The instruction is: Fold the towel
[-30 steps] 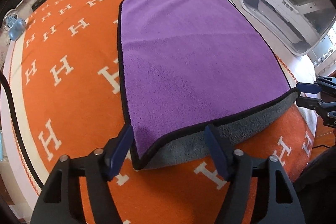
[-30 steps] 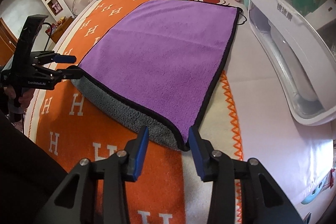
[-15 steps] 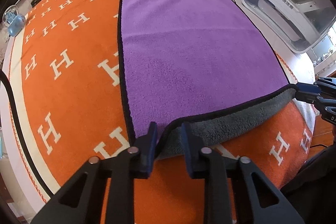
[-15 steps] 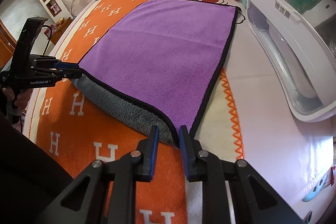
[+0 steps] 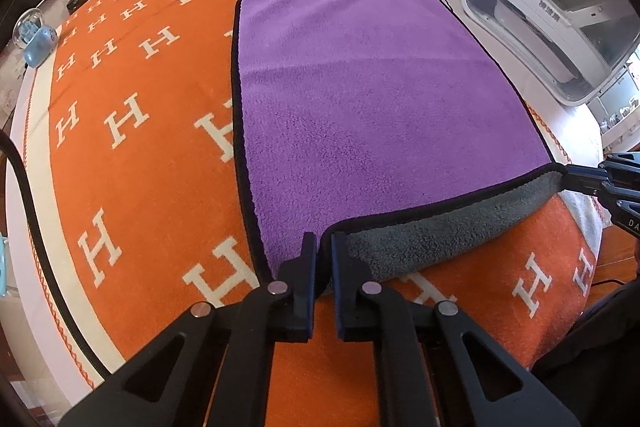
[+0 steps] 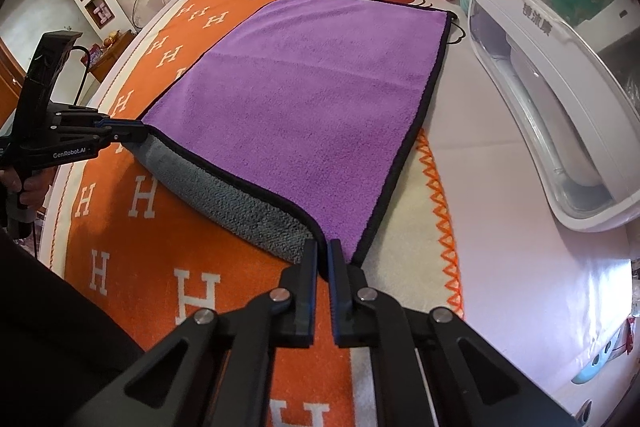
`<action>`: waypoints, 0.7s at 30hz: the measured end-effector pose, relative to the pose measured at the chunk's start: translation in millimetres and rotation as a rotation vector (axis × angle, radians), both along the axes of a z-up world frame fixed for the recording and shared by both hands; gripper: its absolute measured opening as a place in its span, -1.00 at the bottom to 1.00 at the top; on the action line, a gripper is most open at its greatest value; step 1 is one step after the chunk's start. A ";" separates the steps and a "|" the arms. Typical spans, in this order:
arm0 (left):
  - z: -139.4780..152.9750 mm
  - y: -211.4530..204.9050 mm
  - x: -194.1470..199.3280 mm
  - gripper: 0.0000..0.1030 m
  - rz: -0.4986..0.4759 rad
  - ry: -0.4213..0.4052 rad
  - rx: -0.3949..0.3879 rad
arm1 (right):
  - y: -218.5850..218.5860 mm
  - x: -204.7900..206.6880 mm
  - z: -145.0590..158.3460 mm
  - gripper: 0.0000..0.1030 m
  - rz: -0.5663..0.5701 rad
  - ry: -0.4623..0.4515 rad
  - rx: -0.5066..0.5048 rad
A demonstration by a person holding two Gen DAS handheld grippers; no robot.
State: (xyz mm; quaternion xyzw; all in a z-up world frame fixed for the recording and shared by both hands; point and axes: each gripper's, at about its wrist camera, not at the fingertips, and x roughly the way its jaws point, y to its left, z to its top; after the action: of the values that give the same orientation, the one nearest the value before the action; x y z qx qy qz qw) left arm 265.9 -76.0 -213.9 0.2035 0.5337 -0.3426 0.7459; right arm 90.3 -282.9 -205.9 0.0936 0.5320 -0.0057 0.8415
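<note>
An orange table cover [image 5: 132, 187] fills the frame; the purple towel [image 5: 380, 99] lies flat across its centre. At bottom centre the left gripper [image 5: 325, 247] and right gripper [image 6: 322, 255] each pinch a near corner, ready to lift both forward together

Orange H-patterned tablecloth [image 5: 132, 163] under towel [image 5: 372, 99]
</note>
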 end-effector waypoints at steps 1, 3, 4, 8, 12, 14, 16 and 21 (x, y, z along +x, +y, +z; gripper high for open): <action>0.0 0.5 0.0 -0.91 0.004 0.002 0.000 | -0.1 0.1 0.4 -0.92 0.000 -0.001 0.000; 0.4 1.4 -0.9 -0.92 0.010 0.005 -0.001 | 0.1 -0.5 1.5 -0.92 0.000 -0.005 0.001; 0.9 1.6 -1.4 -0.92 0.013 0.004 -0.003 | 0.2 -0.7 1.9 -0.92 -0.001 -0.007 0.000; 5.4 3.1 -3.5 -0.92 0.020 -0.008 -0.009 | 0.0 -1.6 4.8 -0.92 -0.008 -0.019 0.001; 13.2 4.3 -5.7 -0.92 0.030 -0.026 -0.015 | -0.6 -1.8 9.2 -0.92 -0.020 -0.035 -0.009; 18.3 4.5 -6.2 -0.92 0.032 -0.038 -0.019 | -1.0 -1.5 13.8 -0.92 -0.030 -0.050 -0.014; 25.0 3.6 -6.4 -0.92 0.034 -0.053 -0.017 | -1.4 -1.0 20.3 -0.92 -0.034 -0.065 -0.024; 47.2 0.9 -4.2 -0.92 0.043 -0.105 -0.023 | -4.3 5.2 41.9 -0.92 -0.043 -0.129 -0.060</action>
State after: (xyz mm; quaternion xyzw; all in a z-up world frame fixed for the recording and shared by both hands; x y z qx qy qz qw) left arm 261.7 -75.1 -166.7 0.2011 0.4941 -0.3218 0.7822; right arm 95.6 -287.2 -163.9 0.0801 0.4740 -0.0336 0.8762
